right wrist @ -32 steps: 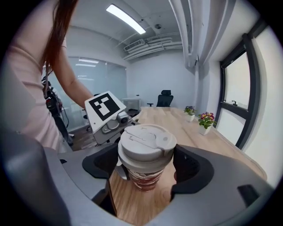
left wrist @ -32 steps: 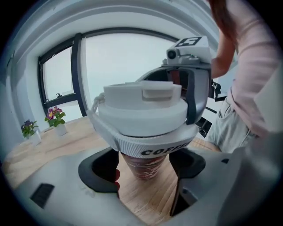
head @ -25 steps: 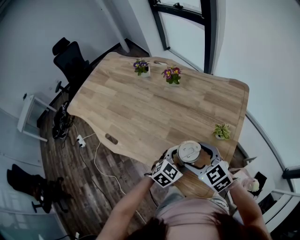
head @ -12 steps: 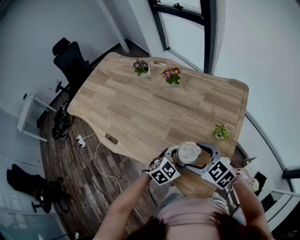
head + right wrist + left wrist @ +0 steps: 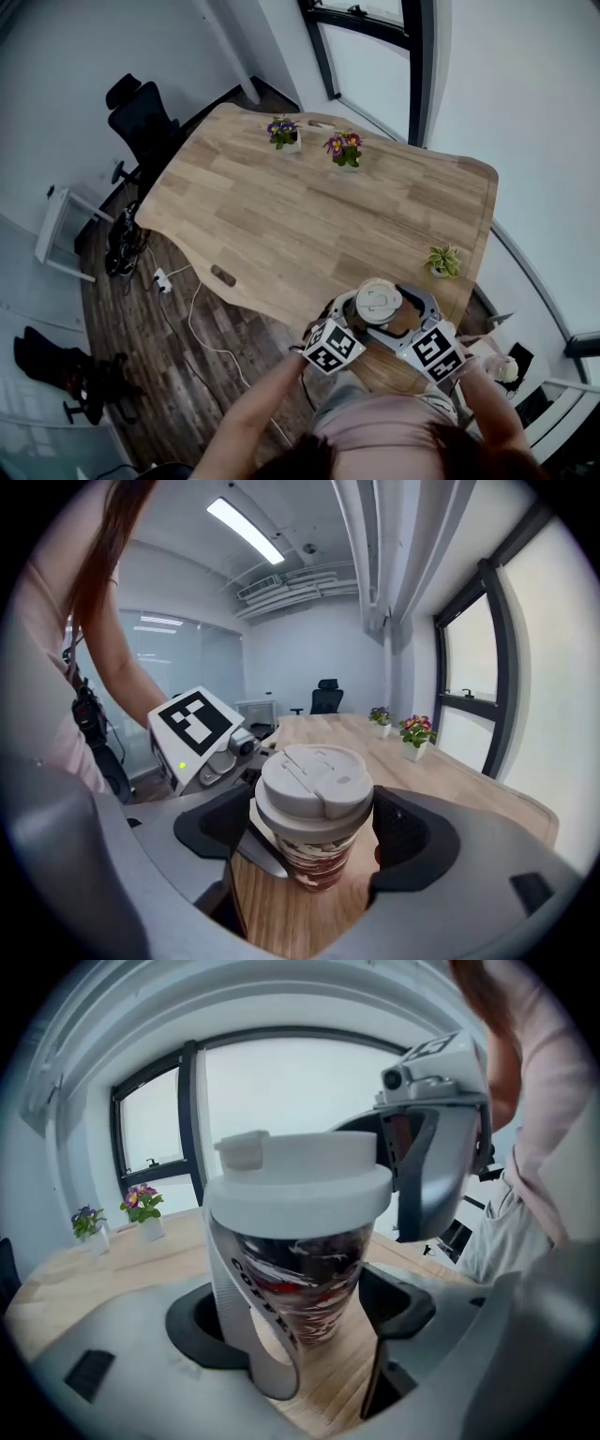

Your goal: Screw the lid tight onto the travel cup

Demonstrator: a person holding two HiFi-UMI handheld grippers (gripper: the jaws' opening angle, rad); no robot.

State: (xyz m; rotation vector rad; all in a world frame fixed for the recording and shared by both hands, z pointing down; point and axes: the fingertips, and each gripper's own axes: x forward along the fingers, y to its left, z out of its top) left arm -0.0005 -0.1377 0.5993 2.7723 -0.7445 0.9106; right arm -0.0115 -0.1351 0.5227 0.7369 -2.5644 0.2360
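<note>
The left hand-held gripper (image 5: 302, 1321) is clamped on the lower body of the travel cup (image 5: 305, 1274). The cup stands upright at the near edge of the bench (image 5: 281, 216), close in front of the person. A grey loop strap (image 5: 246, 1312) printed COFFEE hangs down the cup's side by the left jaw. The strap looks soft and is no place to grip.

The cup reads as light, stiff plastic with a smooth tapered wall, so it may slip or spin under twisting; a hold higher up, where it widens, would be surer.

The white lid (image 5: 314, 785) covers the mouth, so what is in the cup is hidden. The dark red and white on the wall could be print or drink.

The right hand-held gripper (image 5: 314, 832) is closed across the lid's rim, the stiffest place to turn it.

Farther off, two small pots (image 5: 282, 133) hold purple flowers, and a third pot (image 5: 443, 262) holds a green plant.
</note>
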